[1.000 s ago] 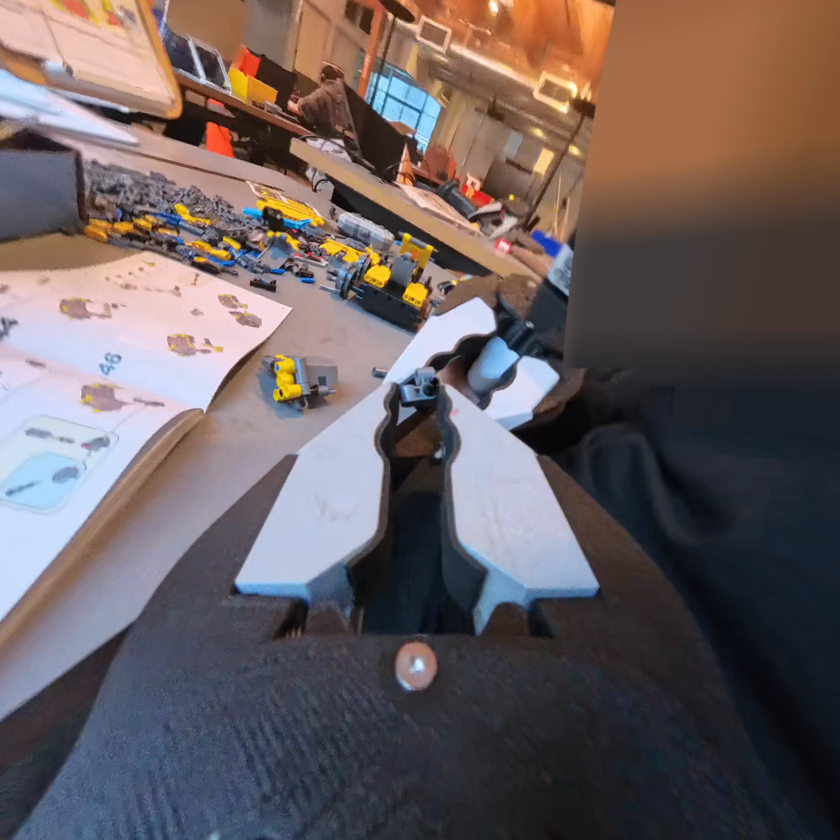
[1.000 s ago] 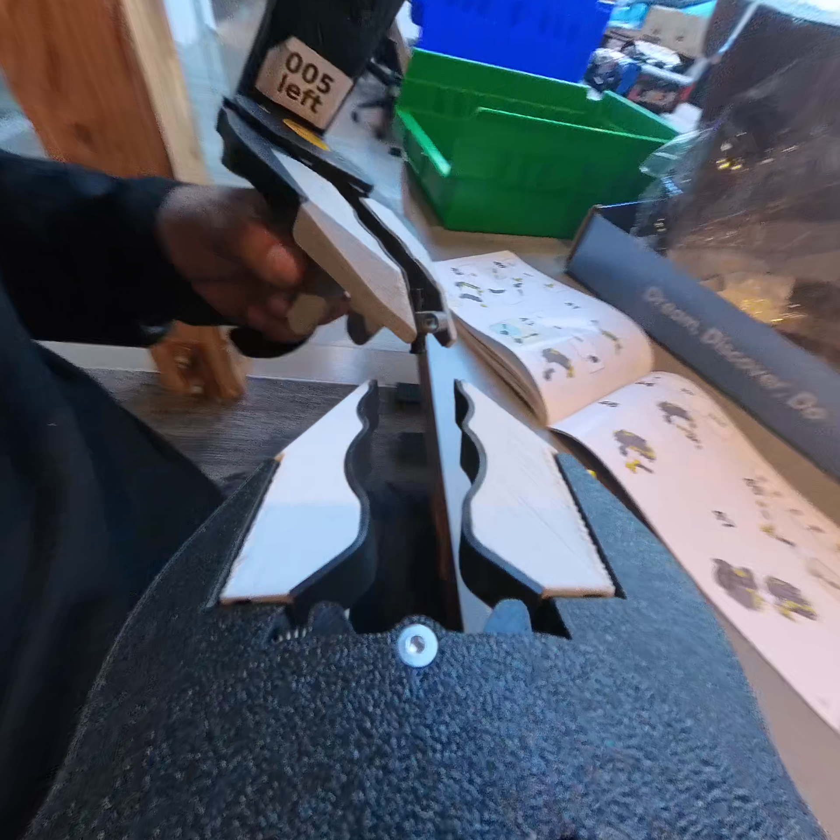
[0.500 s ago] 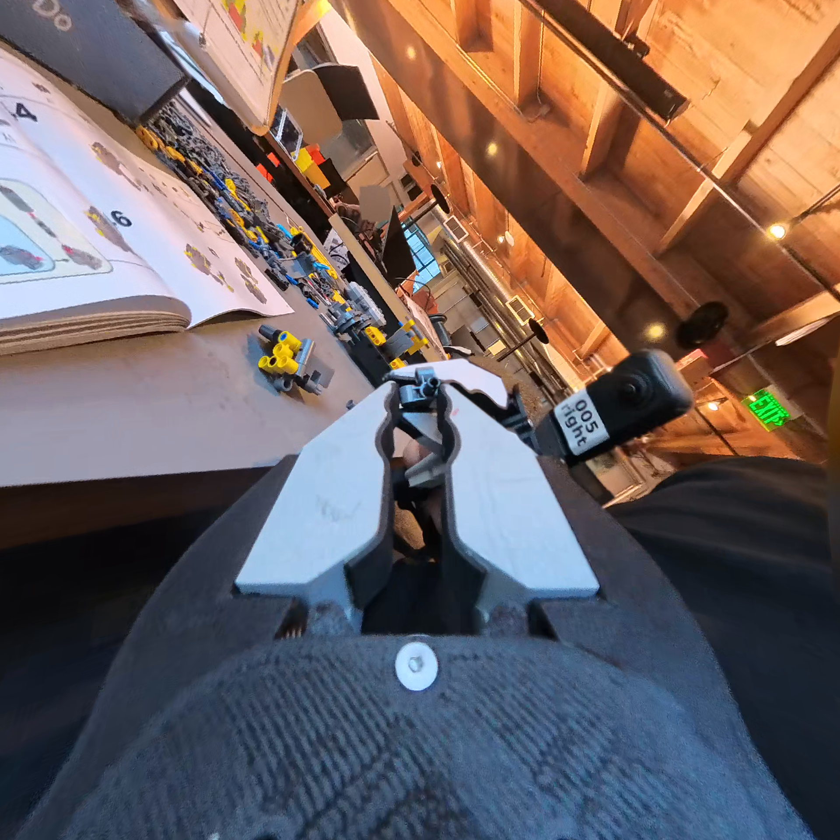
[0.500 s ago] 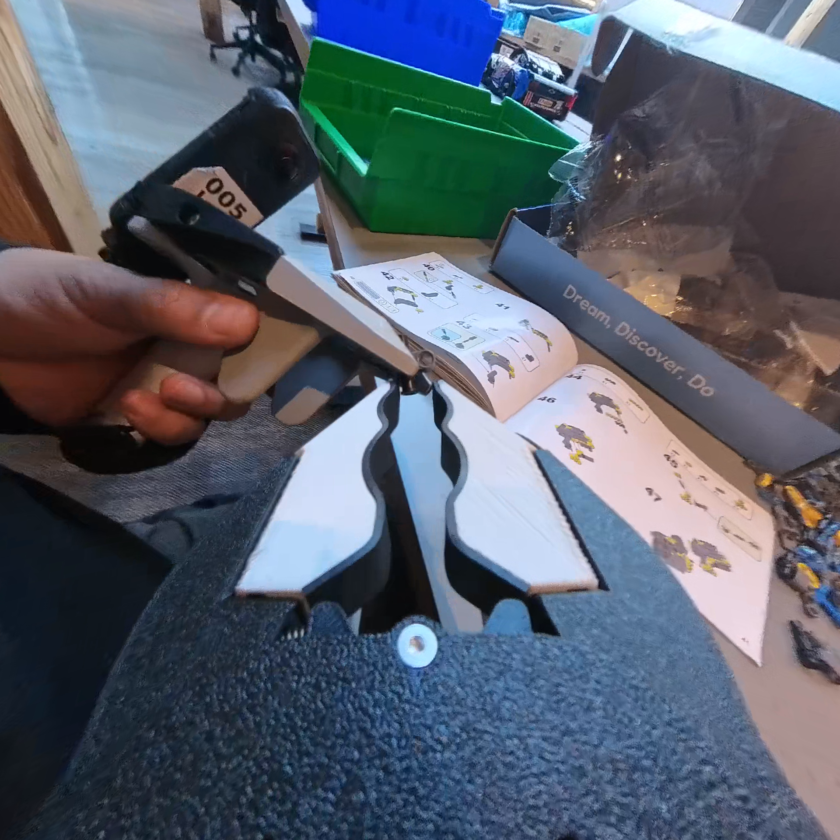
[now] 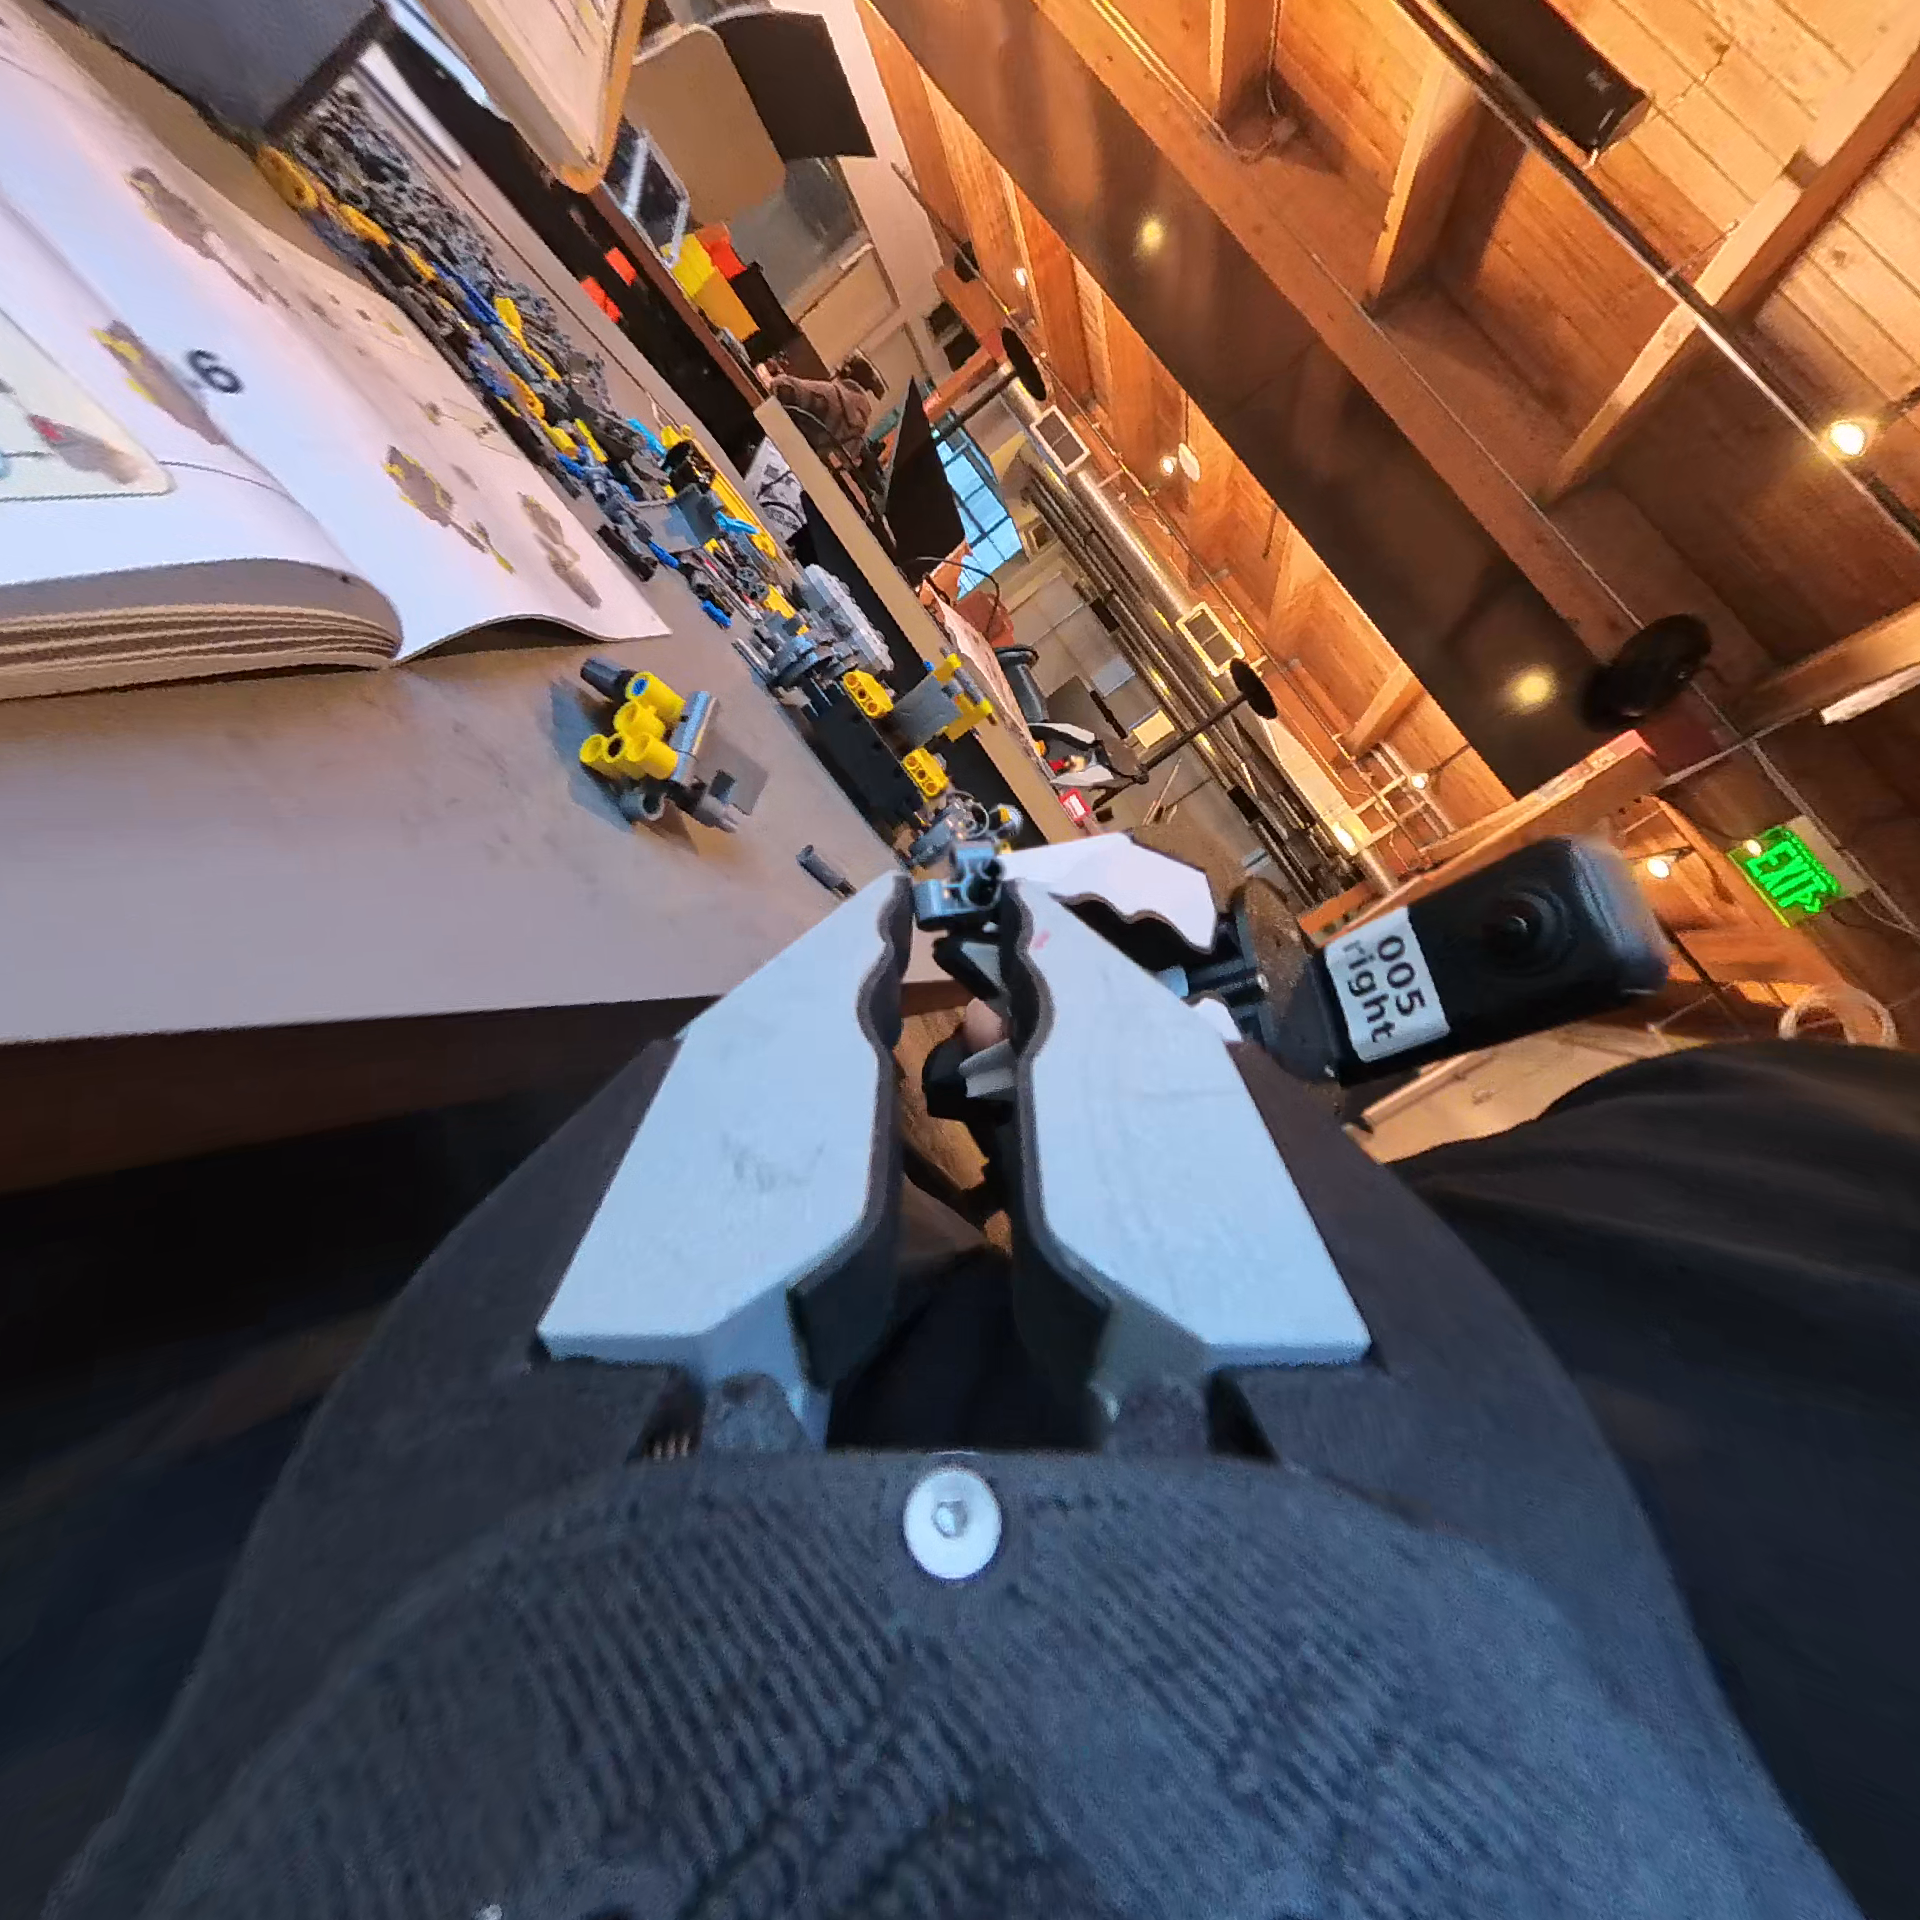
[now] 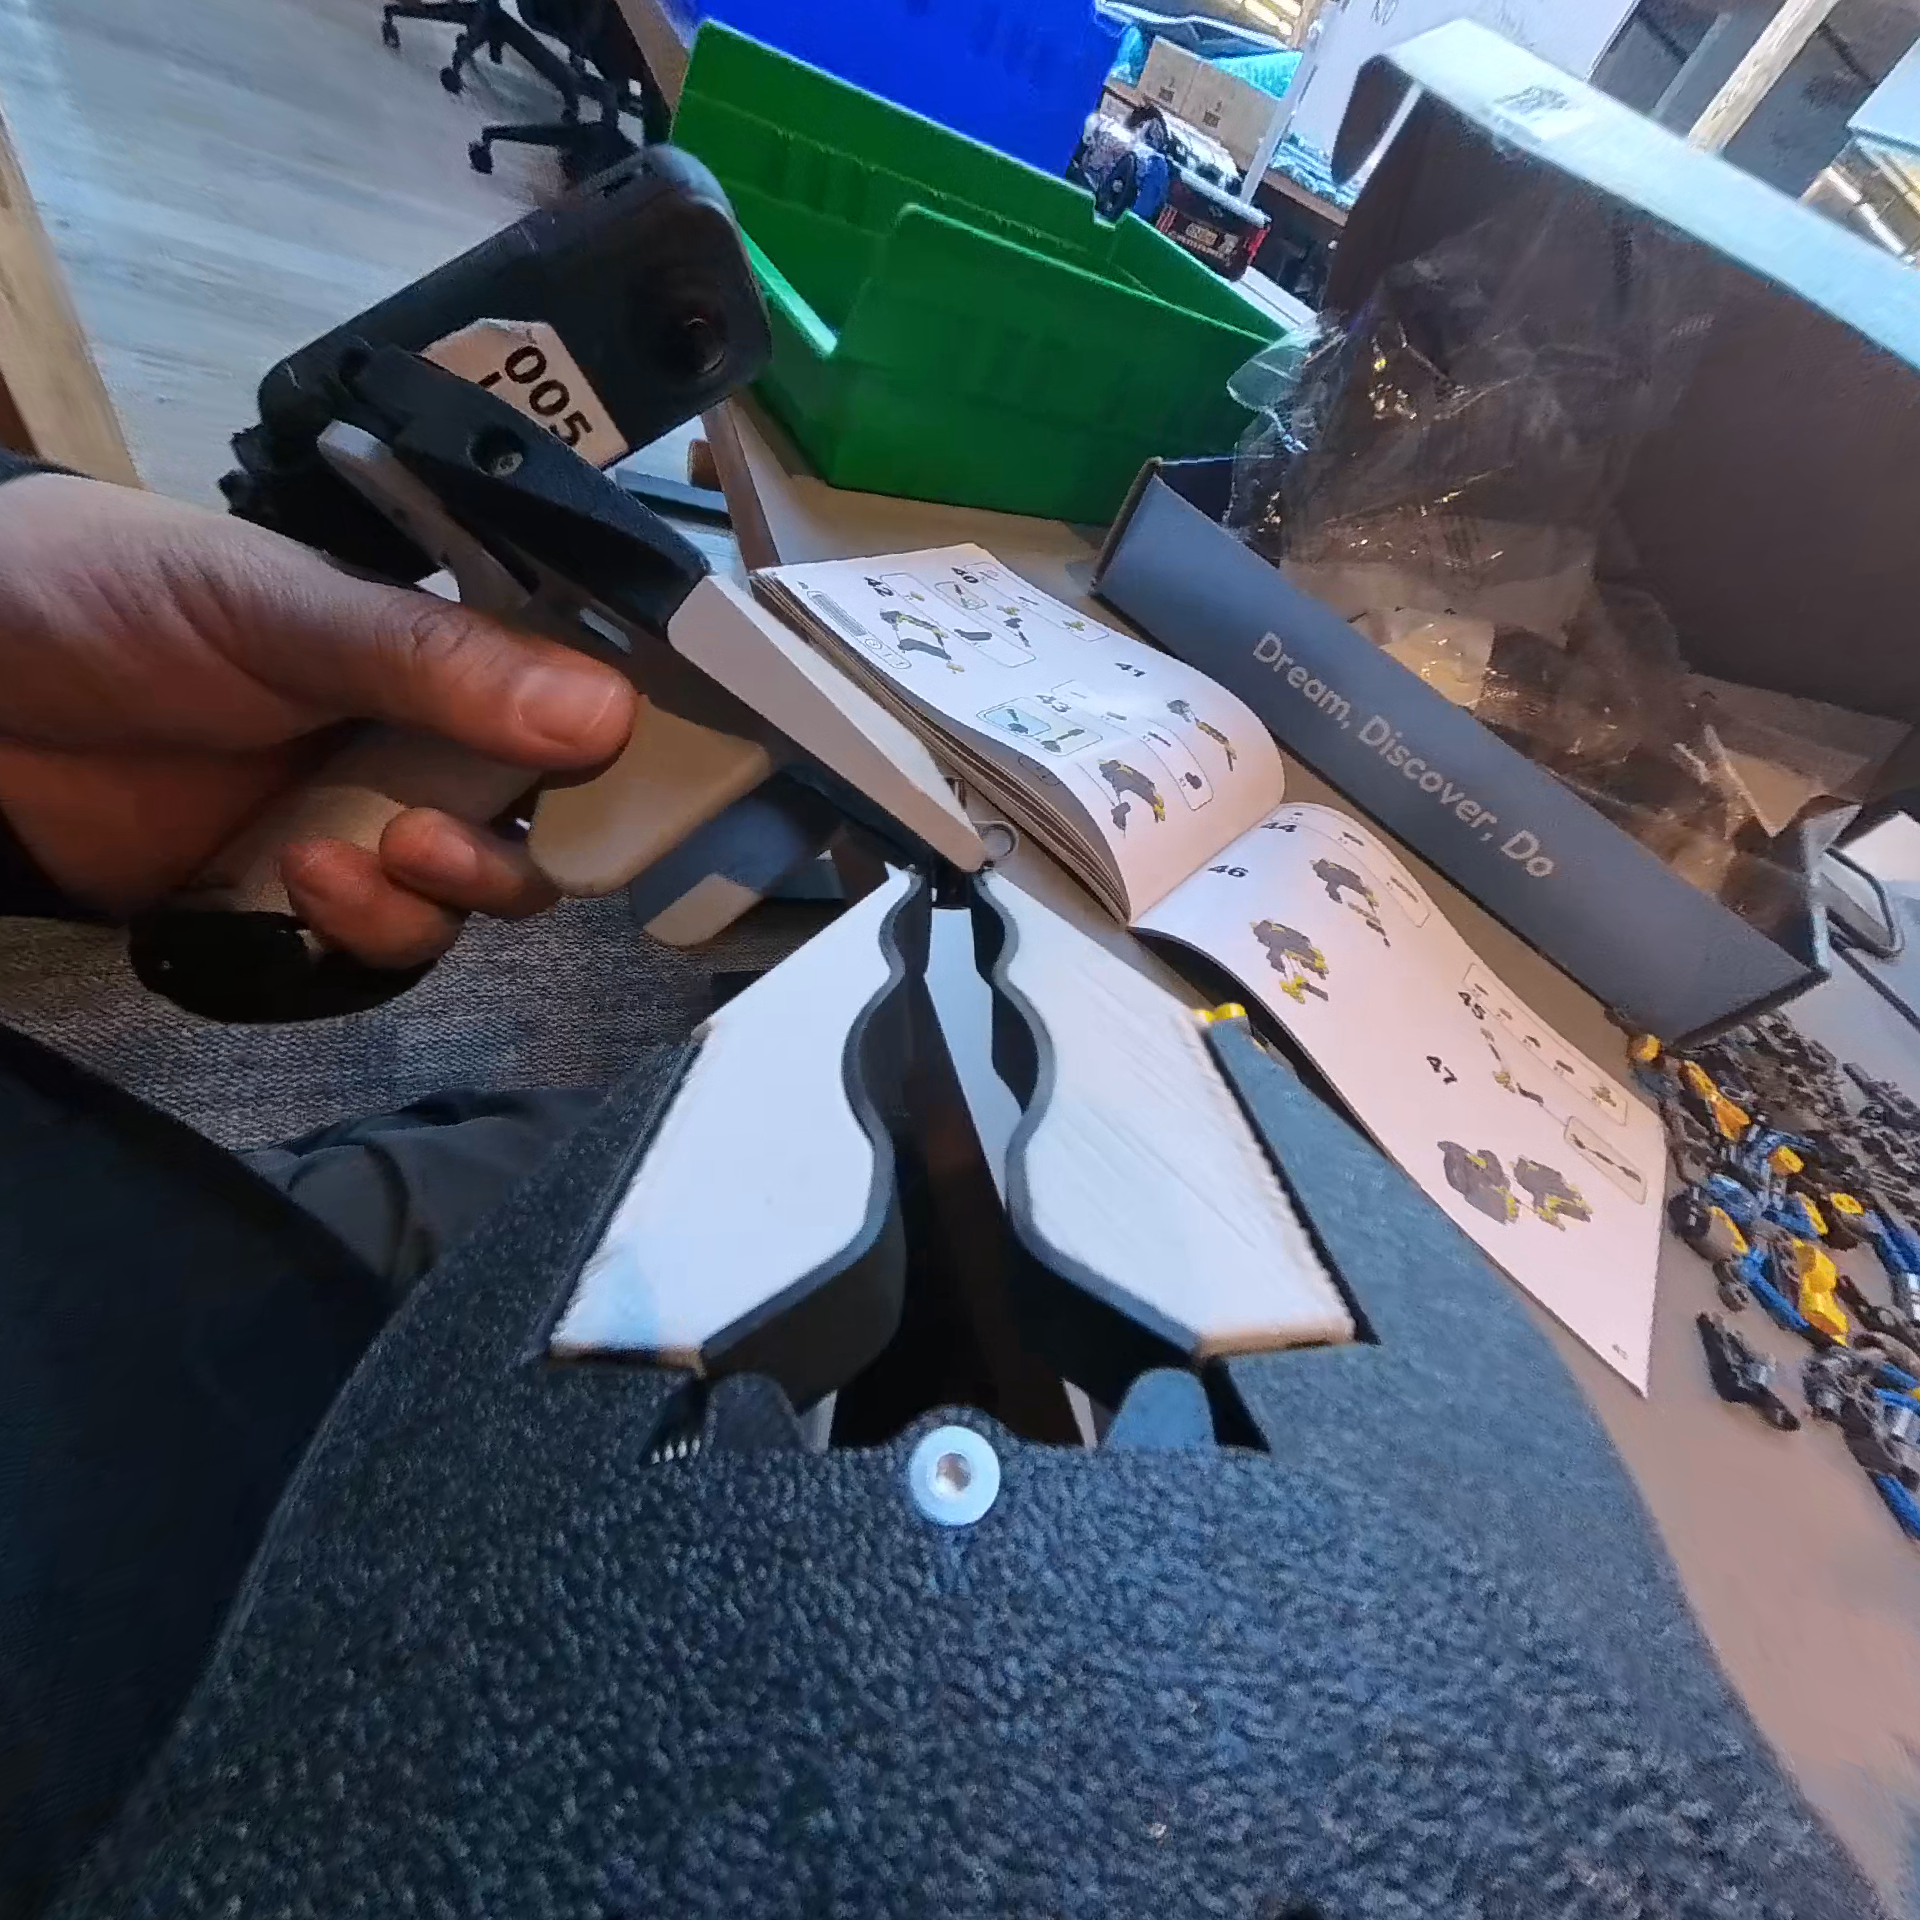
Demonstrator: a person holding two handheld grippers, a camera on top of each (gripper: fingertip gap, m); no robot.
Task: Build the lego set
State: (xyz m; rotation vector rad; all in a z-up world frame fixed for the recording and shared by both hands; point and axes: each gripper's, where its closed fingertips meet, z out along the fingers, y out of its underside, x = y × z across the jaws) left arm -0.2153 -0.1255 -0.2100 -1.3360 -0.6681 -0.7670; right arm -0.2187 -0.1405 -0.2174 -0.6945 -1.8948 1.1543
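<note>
The left hand-held gripper [image 5: 958, 896] pinches a small grey piece [image 5: 956, 891]; the right hand-held gripper [image 6: 943, 883], nearly closed, meets it tip-to-tip, its grasp untellable.

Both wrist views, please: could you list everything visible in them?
Table: one, tan.
Booklet: one, white, open on table.
Bricks: many, yellow-blue-grey, beyond booklet.
Assembly: one, yellow-grey, near booklet.
Bin: one, green, far end.
Box: one, grey, beside booklet.
Bag: one, clear, in box.
Piece: one, grey, in left gripper.
Left gripper: shut on piece.
Right gripper: tips close, by left gripper's.
Hand: one, holding left gripper.
</note>
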